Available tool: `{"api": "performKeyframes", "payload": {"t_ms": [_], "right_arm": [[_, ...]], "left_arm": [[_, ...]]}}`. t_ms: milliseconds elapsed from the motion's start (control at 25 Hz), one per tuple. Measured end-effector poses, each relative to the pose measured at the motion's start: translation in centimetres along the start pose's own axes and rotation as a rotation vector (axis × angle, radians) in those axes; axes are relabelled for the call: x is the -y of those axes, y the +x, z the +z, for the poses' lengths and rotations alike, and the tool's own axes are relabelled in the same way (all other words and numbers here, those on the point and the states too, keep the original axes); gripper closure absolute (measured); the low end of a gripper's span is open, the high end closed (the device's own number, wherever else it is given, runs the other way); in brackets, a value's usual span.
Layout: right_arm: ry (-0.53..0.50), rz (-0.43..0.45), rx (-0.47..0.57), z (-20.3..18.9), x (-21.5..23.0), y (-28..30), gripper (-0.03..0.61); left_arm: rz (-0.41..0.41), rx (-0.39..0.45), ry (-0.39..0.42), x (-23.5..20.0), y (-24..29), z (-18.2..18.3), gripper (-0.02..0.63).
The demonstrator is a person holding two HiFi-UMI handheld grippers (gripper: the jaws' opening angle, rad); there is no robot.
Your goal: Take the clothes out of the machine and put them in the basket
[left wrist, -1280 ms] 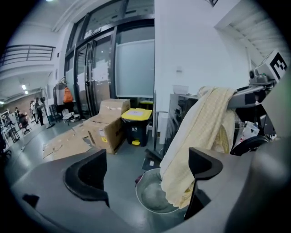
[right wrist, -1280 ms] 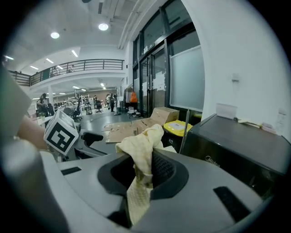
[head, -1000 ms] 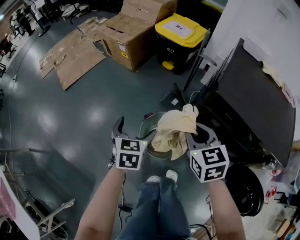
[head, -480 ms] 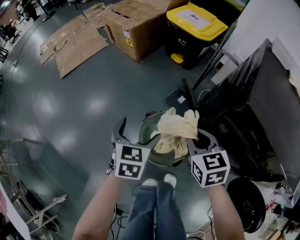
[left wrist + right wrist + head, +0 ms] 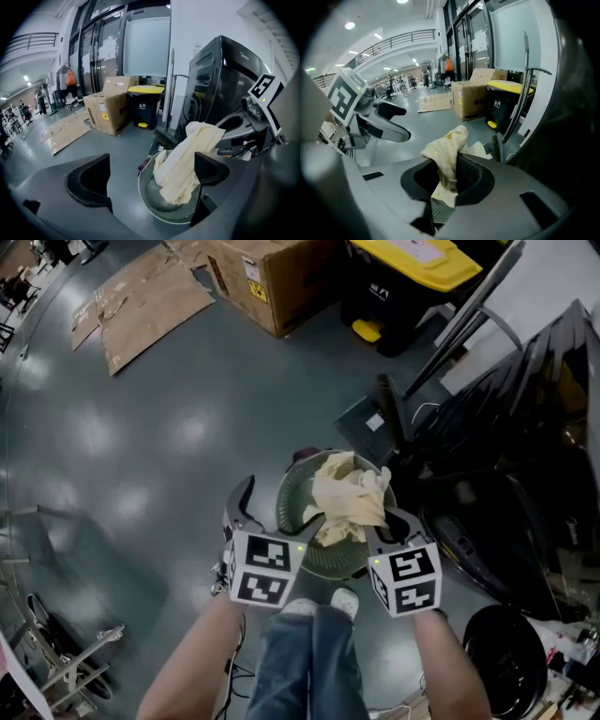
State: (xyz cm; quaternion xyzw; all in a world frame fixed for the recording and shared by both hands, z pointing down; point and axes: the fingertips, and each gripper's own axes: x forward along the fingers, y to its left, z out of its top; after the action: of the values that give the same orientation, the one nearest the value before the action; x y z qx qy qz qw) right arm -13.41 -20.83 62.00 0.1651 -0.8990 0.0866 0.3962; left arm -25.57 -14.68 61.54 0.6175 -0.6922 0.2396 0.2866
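Hanging from the nearly closed jaws of the right gripper (image 5: pixel 446 180), the cream cloth (image 5: pixel 345 495) droops into the ribbed basket (image 5: pixel 287 495) on the floor (image 5: pixel 141 427), apparently held low for release; the left gripper (image 5: pixel 150 177) waits beside it, jaws wide and empty.

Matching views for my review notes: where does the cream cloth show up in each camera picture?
Head view: cloth at centre, over the basket.
Left gripper view: cloth lower right of centre, over the basket.
Right gripper view: cloth at centre, clamped by the right gripper.
Shared landmark: the yellow-lidded bin.
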Motion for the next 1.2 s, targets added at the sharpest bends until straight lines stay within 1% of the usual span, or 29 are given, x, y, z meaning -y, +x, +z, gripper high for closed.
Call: {"api": "performKeyframes", "payload": {"t_ms": [280,440,680,840,1000,1080,1120,1160,1200], "right_arm": [[0.051,0.016,-0.114,-6.5,-0.4,5.6,0.520],[0.091,0.037,-0.183,-9.7,-0.7,8.2,0.518],[0.172,0.077,-0.249,-15.0,-2.1,11.6,0.517],[0.284,0.067,-0.292,-18.0,-2.6,13.6,0.517],[0.426,-0.003,-0.312,-20.2,-2.4,14.6,0.514],[0.467,-0.018,-0.302,-20.4,-2.4,14.8,0.506],[0.471,-0.016,-0.286,-20.2,-2.4,15.0,0.480],[0.469,-0.010,-0.262,-19.8,-2.4,15.2,0.413],[0.463,-0.002,-0.231,-19.3,-2.3,15.4,0.298]], "left_arm": [[-0.011,-0.038,0.016,0.1,2.1,-3.5,0.051],[-0.014,-0.055,0.006,0.4,2.9,-4.6,0.051],[-0.027,-0.058,0.003,1.2,3.9,-6.3,0.051],[-0.026,-0.078,0.015,1.3,4.9,-7.8,0.051],[-0.032,-0.101,0.001,1.6,5.5,-9.1,0.051],[-0.031,-0.104,-0.006,1.6,5.7,-9.3,0.051],[-0.032,-0.104,-0.009,1.5,5.7,-9.4,0.051],[-0.033,-0.103,-0.012,1.5,5.8,-9.4,0.051],[-0.035,-0.102,-0.014,1.5,5.8,-9.5,0.051]]}}
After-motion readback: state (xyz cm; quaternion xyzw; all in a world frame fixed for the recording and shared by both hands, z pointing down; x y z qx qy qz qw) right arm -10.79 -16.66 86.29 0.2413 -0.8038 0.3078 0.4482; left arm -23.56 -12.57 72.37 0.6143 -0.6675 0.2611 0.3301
